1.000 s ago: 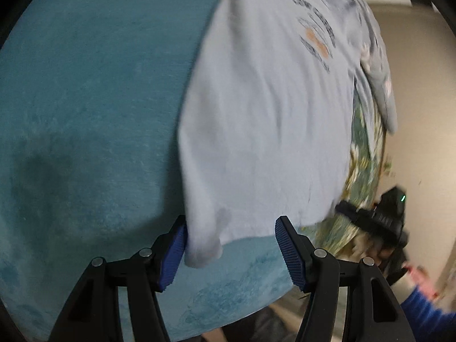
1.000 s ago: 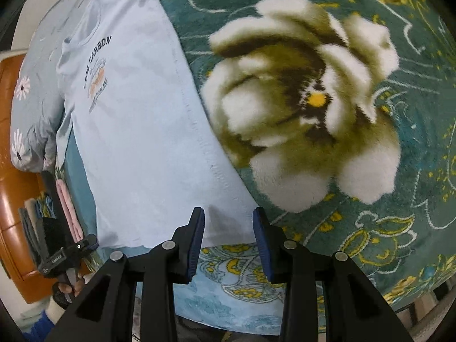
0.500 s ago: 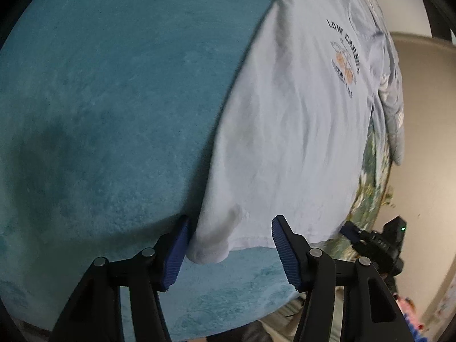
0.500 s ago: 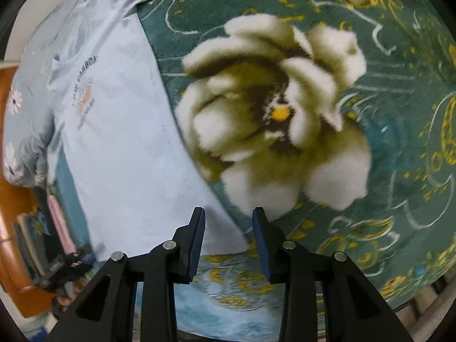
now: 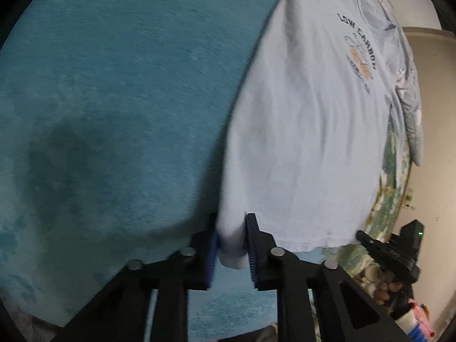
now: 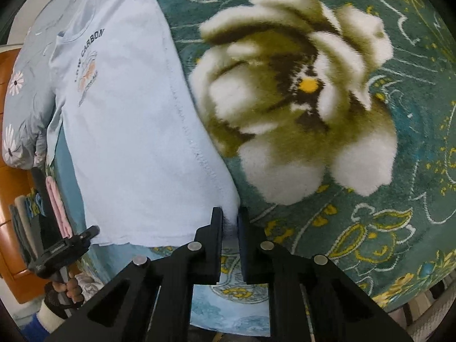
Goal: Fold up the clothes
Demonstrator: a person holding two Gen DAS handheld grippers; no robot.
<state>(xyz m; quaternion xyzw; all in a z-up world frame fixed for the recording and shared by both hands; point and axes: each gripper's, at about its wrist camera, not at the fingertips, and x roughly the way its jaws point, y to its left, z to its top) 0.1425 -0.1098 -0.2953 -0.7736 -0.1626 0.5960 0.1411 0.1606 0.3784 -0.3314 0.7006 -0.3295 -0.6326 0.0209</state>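
- Across the teal plush blanket (image 5: 114, 91), which turns dark green with a big white-and-olive flower (image 6: 293, 99) on the right claw's side, a pale blue T-shirt (image 5: 307, 131) lies flat, print side up.
- On the T-shirt's chest, black letters read "LOW CARBON" (image 5: 357, 32) above an orange-and-grey drawing; the smaller lines under it are too blurred to read.
- Beyond the collar sits a grey-blue pillow (image 6: 20, 105) printed with white daisies.
- Left claw (image 5: 231, 252): pressed together on the hem corner nearest the teal part of the blanket, cloth bunched between its blue pads. Half a second ago those pads stood wide apart on either side of that corner.
- Right claw (image 6: 229, 235): pinching the opposite hem corner beside the flower; half a second ago its fingers were parted around it.
- Each wrist view catches the other claw at the frame's lower edge, gripped by a hand (image 6: 69, 289).
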